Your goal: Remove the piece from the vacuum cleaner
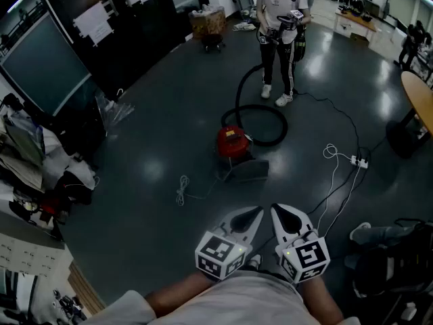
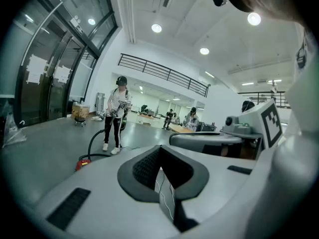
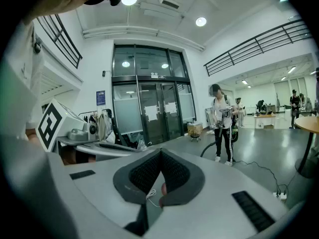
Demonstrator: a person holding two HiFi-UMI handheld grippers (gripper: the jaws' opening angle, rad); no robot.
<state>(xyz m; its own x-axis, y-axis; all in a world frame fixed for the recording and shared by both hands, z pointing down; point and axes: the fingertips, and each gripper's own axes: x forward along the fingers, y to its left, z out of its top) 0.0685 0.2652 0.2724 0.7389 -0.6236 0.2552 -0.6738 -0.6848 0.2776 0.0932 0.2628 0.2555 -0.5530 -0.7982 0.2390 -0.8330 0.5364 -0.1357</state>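
The red vacuum cleaner (image 1: 231,142) stands on the dark floor ahead of me, with a grey flat piece (image 1: 246,170) lying against its near side. Its black hose (image 1: 262,123) loops up to a person (image 1: 280,26) who holds the wand end. My left gripper (image 1: 255,214) and right gripper (image 1: 277,211) are held side by side close to my body, well short of the vacuum, both shut and empty. The left gripper view shows that gripper (image 2: 159,152), the vacuum (image 2: 83,162) and the person (image 2: 117,114) far off. In the right gripper view are its gripper (image 3: 160,153) and the person (image 3: 223,122).
A white cord (image 1: 183,189) lies left of the vacuum, and a power strip (image 1: 359,161) with cables lies to the right. A round wooden table (image 1: 420,97) stands at far right, dark bags (image 1: 392,263) near right, clutter (image 1: 34,175) along the left, and a wheeled stool (image 1: 211,27) at the back.
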